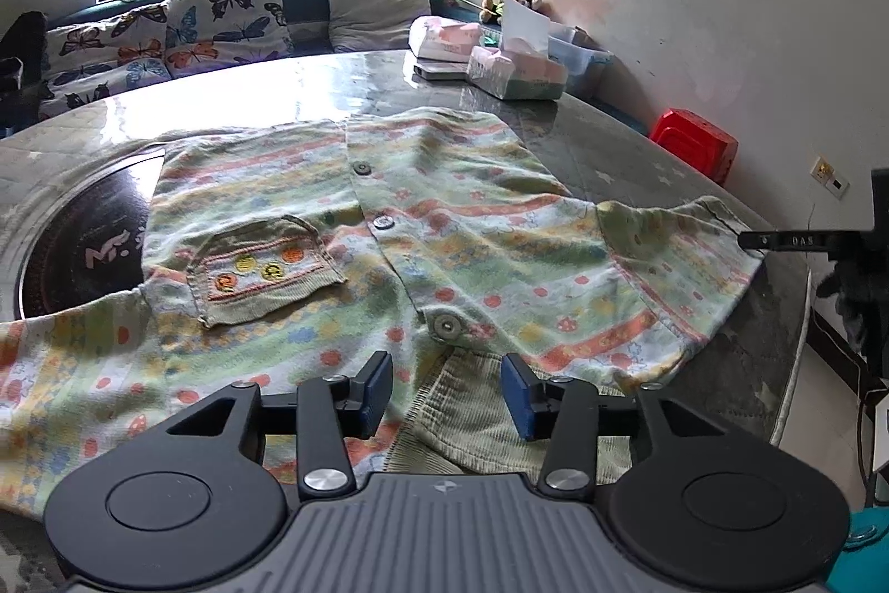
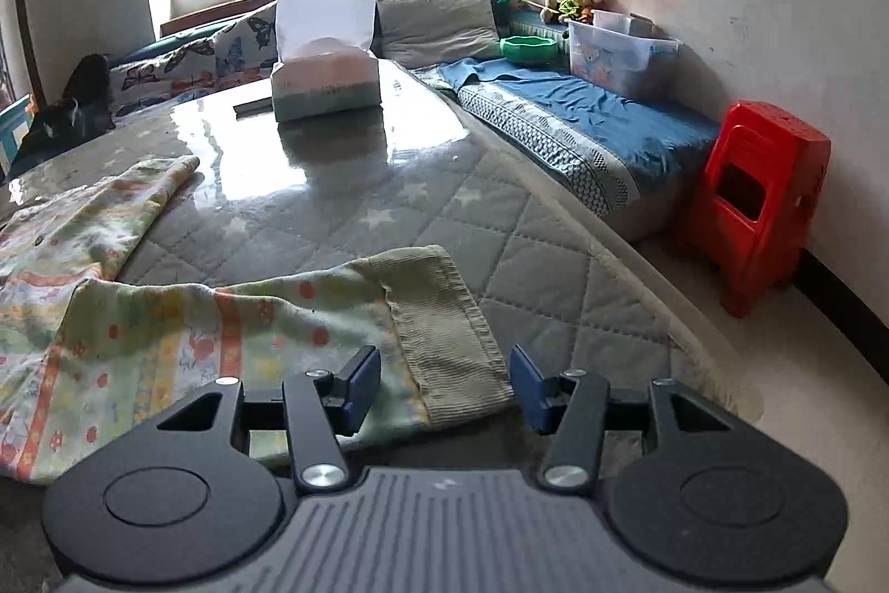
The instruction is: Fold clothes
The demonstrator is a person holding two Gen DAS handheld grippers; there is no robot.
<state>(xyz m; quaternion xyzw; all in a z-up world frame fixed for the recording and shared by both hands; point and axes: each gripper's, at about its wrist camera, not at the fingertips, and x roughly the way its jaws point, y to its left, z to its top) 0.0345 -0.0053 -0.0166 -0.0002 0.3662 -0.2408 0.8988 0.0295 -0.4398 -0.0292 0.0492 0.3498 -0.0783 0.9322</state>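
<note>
A patterned knit cardigan (image 1: 400, 226) with buttons and a chest pocket (image 1: 261, 270) lies spread flat on the round table (image 1: 311, 87). My left gripper (image 1: 447, 395) is open, just above the ribbed collar (image 1: 472, 420) at the near edge. My right gripper (image 2: 444, 387) is open over the ribbed cuff (image 2: 444, 332) of the right sleeve (image 2: 250, 326), which lies on the quilted table cover (image 2: 500, 215). One right finger (image 1: 789, 241) shows at the sleeve end in the left wrist view.
Tissue boxes (image 1: 514, 73) and a flat device stand at the table's far side; the box also shows in the right wrist view (image 2: 325, 84). A dark round hob (image 1: 83, 237) sits under the garment's left. A red stool (image 2: 761, 198), a bench and cushions line the wall.
</note>
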